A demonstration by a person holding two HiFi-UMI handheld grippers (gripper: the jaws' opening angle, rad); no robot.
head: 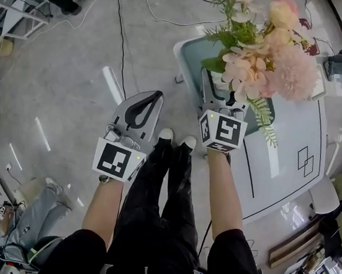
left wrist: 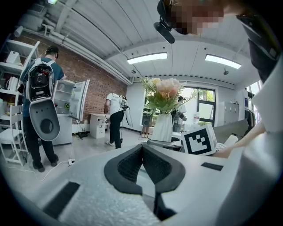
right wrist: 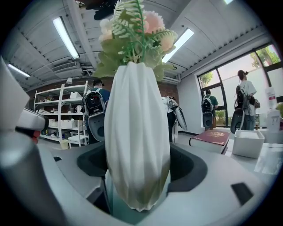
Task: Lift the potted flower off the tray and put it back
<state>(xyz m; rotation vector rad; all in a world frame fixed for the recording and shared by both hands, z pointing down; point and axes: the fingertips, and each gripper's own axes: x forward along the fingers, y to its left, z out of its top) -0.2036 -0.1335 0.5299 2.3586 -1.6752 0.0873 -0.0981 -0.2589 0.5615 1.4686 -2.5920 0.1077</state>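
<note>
At the near edge of a white table [head: 290,151], a person standing with a gripper in each hand has the potted flower [head: 263,52] in the right gripper [head: 218,96]. Its two jaws are clamped on either side of the plant's white ribbed vase [right wrist: 137,132], low on the body. The pink blooms and fern fronds rise over the teal tray [head: 188,54], which sits on the table's far left corner.

The left gripper [left wrist: 142,148] hangs out over the floor, left of the table and well apart from the plant. Its dark pads [left wrist: 126,170] are pressed together on nothing.

The grasp looks complete. The teal surface shows just beneath the vase's base in the right gripper view, so the pot is over the tray. Whether the base has cleared the tray or rests on it cannot be told from any view. At the least, the set-down and the release of the jaws appear to be left to do.

A dark red book [right wrist: 212,136] and a white box [right wrist: 247,143] lie on the table to the vase's right.
</note>
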